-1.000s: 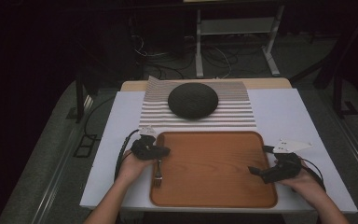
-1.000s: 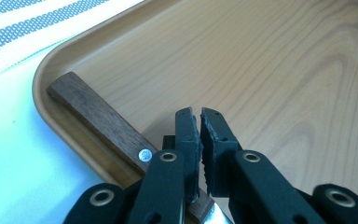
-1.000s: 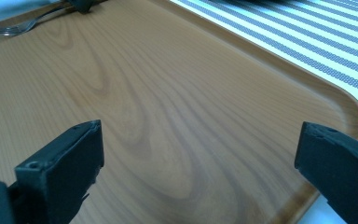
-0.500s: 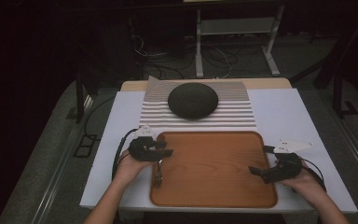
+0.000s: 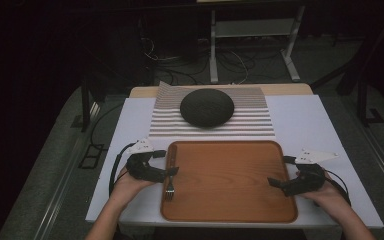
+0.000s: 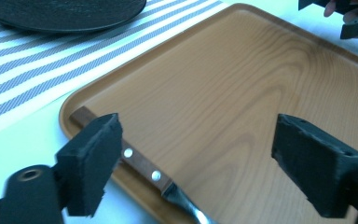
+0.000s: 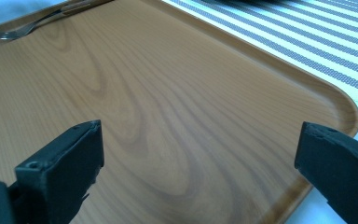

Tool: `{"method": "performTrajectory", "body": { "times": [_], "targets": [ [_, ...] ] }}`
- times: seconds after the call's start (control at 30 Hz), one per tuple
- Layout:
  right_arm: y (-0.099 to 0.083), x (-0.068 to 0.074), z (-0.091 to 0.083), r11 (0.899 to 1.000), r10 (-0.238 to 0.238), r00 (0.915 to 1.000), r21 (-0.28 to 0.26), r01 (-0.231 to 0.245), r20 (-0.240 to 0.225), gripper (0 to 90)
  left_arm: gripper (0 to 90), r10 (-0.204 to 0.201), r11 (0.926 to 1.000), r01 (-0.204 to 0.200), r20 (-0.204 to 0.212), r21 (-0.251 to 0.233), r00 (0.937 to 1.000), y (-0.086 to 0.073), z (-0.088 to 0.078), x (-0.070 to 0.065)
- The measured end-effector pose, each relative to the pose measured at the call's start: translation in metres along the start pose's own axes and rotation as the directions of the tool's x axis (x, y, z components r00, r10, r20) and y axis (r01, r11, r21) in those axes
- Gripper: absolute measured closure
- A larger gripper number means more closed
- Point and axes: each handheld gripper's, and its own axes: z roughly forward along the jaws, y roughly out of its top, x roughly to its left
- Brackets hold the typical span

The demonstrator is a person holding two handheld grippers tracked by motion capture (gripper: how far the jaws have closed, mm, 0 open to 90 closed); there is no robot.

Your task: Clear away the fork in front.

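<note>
A fork (image 5: 170,187) with a riveted wooden handle (image 6: 140,163) lies along the left rim of the wooden tray (image 5: 230,200). My left gripper (image 5: 166,163) hovers just above the handle. Its jaws have just been opening and now stand wide (image 6: 196,154), with no pad touching the fork below them. At the tray's right edge my right gripper (image 5: 280,171) is held open, with bare wood between its pads (image 7: 200,158). The fork (image 7: 28,25) lies far across the tray (image 7: 168,93) in the right gripper view.
A dark round plate (image 5: 206,106) sits on a striped mat (image 5: 210,125) behind the tray, on a white tabletop (image 5: 310,125). Cables trail from both grippers. My right gripper (image 6: 354,23) appears at the far corner in the left gripper view.
The left gripper has let go of the fork, opened wide and lifted away toward the far left corner of the tray. The fork stays on the tray's left rim. The right gripper is still.
</note>
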Motion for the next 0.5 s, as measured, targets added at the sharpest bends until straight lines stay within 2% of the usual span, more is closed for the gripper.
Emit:
{"method": "performTrajectory", "body": {
  "times": [0.13, 0.17, 0.23, 0.5],
  "targets": [
    [0.000, 0.000, 0.000, 1.000, 0.002, 1.0000, -0.001, -0.002, 0.000, 1.3, 9.6, 0.009, 1.0000, -0.009, -0.006, -0.002, 0.9999, -0.009, -0.004, -0.001],
    [0.000, 0.000, 0.000, 1.000, 0.002, 1.0000, 0.000, -0.002, 0.000, 1.3, 4.0, 0.011, 0.9999, -0.011, -0.016, 0.004, 0.9998, -0.012, -0.004, -0.003],
    [0.000, 0.001, 0.001, 1.000, 0.001, 1.0000, 0.001, -0.001, 0.001, 1.3, 0.3, 0.015, 0.9998, -0.015, -0.014, 0.013, 0.9998, -0.012, -0.002, -0.003],
    [-0.001, 0.001, 0.000, 1.000, -0.001, 1.0000, 0.002, 0.001, 0.002, 1.3, 0.0, 0.031, 0.9992, -0.031, -0.009, 0.024, 0.9995, -0.013, 0.001, -0.005]
  ]
}}
